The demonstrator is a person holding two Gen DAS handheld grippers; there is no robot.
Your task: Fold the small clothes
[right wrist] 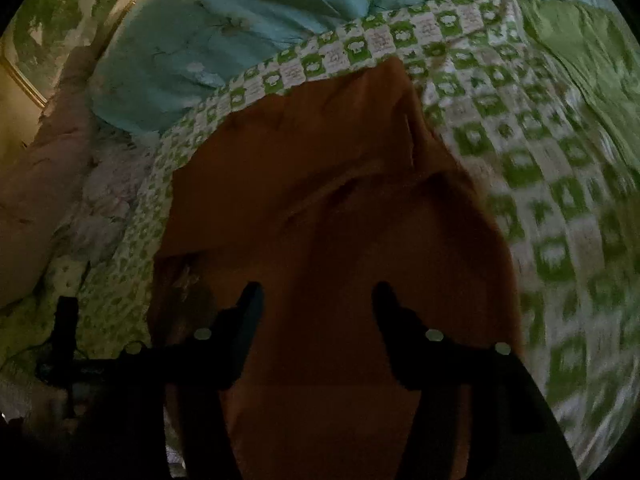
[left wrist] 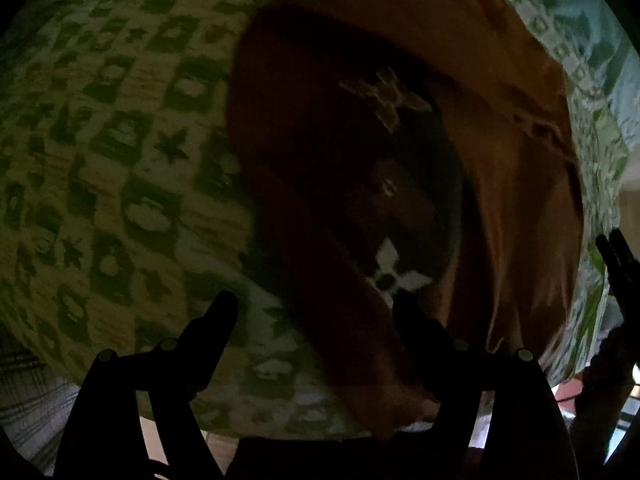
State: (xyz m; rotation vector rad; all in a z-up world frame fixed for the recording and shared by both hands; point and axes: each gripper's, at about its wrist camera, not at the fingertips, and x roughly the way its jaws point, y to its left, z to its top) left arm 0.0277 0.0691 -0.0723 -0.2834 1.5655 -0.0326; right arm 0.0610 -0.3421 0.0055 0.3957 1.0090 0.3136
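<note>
An orange-brown small garment (left wrist: pixel 500 160) with pale printed motifs (left wrist: pixel 386 98) lies on a green-and-white checked bedspread (left wrist: pixel 120 140). My left gripper (left wrist: pixel 316 304) is open just above its near edge, nothing between the fingers. In the right wrist view the same garment (right wrist: pixel 320 200) fills the middle, with creases across it. My right gripper (right wrist: pixel 318 296) is open over the garment and holds nothing. Its dark fingers also show at the right edge of the left wrist view (left wrist: pixel 618 264).
A light blue quilt (right wrist: pixel 240 28) is bunched at the far side of the bed. A plain green cover (right wrist: pixel 580 52) lies to the far right. A wall and pale frame (right wrist: pixel 24 76) stand at the far left. The bedspread's edge (left wrist: pixel 280 428) runs close below the left gripper.
</note>
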